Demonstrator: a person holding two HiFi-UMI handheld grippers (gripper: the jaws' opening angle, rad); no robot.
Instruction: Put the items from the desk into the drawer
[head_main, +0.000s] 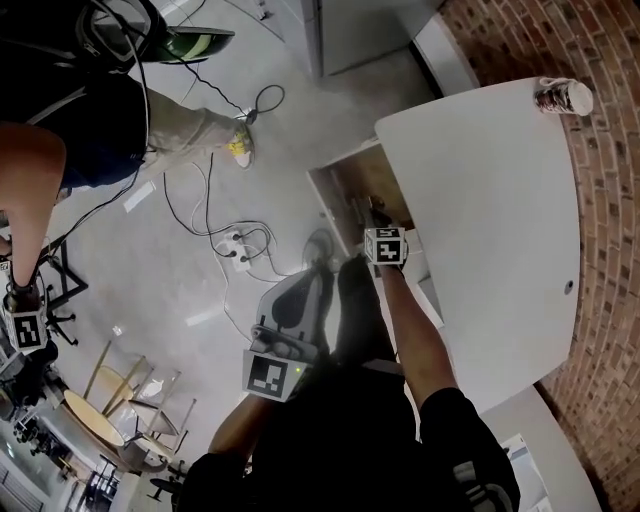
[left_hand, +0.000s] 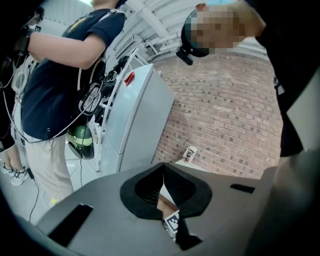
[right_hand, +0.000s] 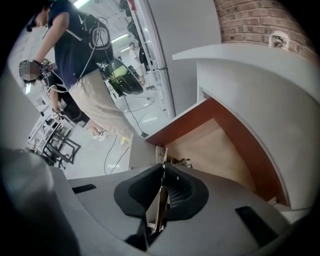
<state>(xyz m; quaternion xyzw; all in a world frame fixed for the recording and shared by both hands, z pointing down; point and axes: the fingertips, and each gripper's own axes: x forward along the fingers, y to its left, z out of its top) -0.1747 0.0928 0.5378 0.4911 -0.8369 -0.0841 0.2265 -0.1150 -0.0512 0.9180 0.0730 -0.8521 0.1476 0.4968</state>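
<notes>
The right tool (right_hand: 163, 170) pointed steeply down over the open drawer (right_hand: 220, 155). Its jaws were almost together, clamped on a thin flat item (right_hand: 159, 202) that showed edge-on and was too thin to identify. In the head view this tool (head_main: 376, 215) sat at the centre of the frame, over the drawer (head_main: 362, 180), which stuck out from the left edge of the white worktop (head_main: 490, 220). The drawer's pale wooden bottom was mostly bare. A small metal object (right_hand: 181, 162) lay in it just past the tool's tips.

The left tool (left_hand: 162, 177) was closed, its tips meeting with nothing between them. It was held low in the head view, left of the right arm and away from the worktop.

A cup (head_main: 563, 97) stood upright at the worktop's far corner, upper right in the frame, next to the brick wall (head_main: 610, 200). Another person (head_main: 90, 130) stood at upper left, and cables (head_main: 235, 245) trailed across the floor.
</notes>
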